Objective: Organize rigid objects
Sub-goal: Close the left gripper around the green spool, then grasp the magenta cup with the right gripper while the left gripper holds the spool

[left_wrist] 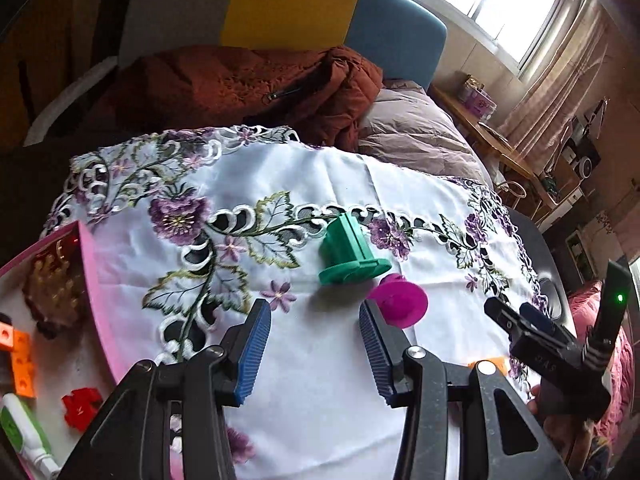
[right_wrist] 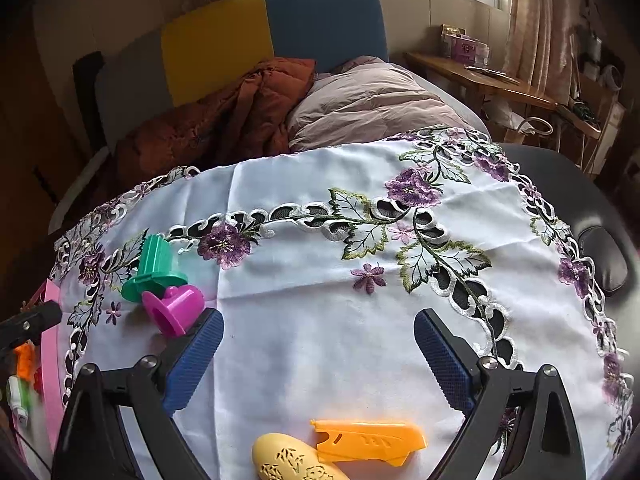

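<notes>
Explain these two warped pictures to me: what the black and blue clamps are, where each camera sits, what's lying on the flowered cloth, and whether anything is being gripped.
There is no robot here: a person carries a hand-held gripper in each hand, and each has a wide-angle camera looking forward along its two blue-padded fingers.

The left wrist view shows the left gripper, open and empty. In front of it, on the white embroidered tablecloth, lie a green plastic flanged piece and a magenta plastic cup-shaped piece. A pink tray on its left holds small toys.

The right wrist view shows the right gripper, its fingers wide apart, nothing between them. Below it lie a pale yellow oval plastic case and an orange flat plastic piece.
</notes>
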The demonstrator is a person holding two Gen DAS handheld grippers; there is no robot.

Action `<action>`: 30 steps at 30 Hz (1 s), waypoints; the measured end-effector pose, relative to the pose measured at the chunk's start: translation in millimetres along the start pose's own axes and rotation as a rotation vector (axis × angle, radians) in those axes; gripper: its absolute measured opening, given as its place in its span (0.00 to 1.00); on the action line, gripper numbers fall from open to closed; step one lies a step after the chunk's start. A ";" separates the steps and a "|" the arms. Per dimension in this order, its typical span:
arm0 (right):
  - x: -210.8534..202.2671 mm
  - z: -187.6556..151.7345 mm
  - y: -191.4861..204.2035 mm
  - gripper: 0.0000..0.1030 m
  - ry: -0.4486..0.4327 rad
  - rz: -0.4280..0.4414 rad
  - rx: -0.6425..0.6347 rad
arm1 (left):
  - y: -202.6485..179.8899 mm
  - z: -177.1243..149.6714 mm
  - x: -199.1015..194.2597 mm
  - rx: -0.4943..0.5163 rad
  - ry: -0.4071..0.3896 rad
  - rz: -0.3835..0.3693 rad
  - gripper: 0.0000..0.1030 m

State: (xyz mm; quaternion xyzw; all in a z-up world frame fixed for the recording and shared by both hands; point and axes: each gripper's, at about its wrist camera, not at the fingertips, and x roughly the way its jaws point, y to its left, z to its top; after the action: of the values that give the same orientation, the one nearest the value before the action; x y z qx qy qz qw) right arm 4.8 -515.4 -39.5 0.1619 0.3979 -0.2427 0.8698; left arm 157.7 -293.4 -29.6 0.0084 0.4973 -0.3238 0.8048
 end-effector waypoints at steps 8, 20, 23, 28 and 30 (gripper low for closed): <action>1.0 4.5 -8.1 0.95 0.012 0.031 0.060 | -14.3 45.2 58.4 -0.041 0.084 -0.058 0.46; 2.5 5.8 -12.1 0.96 0.025 0.064 0.096 | -28.0 57.3 126.1 -0.019 0.214 0.009 0.32; 3.9 5.7 -14.5 0.96 0.031 0.069 0.109 | -25.1 50.8 119.3 0.009 0.188 0.008 0.29; 6.6 5.2 -17.1 0.96 0.042 0.072 0.123 | -6.2 33.7 85.8 -0.004 0.130 0.024 0.29; 8.0 4.7 -17.2 0.96 0.048 0.071 0.122 | -0.3 18.7 69.9 0.005 0.119 0.024 0.29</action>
State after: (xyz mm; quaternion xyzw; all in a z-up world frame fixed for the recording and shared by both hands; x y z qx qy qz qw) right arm 2.7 -534.2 -44.2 0.2344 0.3970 -0.2313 0.8567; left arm 193.0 -335.8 -76.4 0.0356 0.5433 -0.3143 0.7777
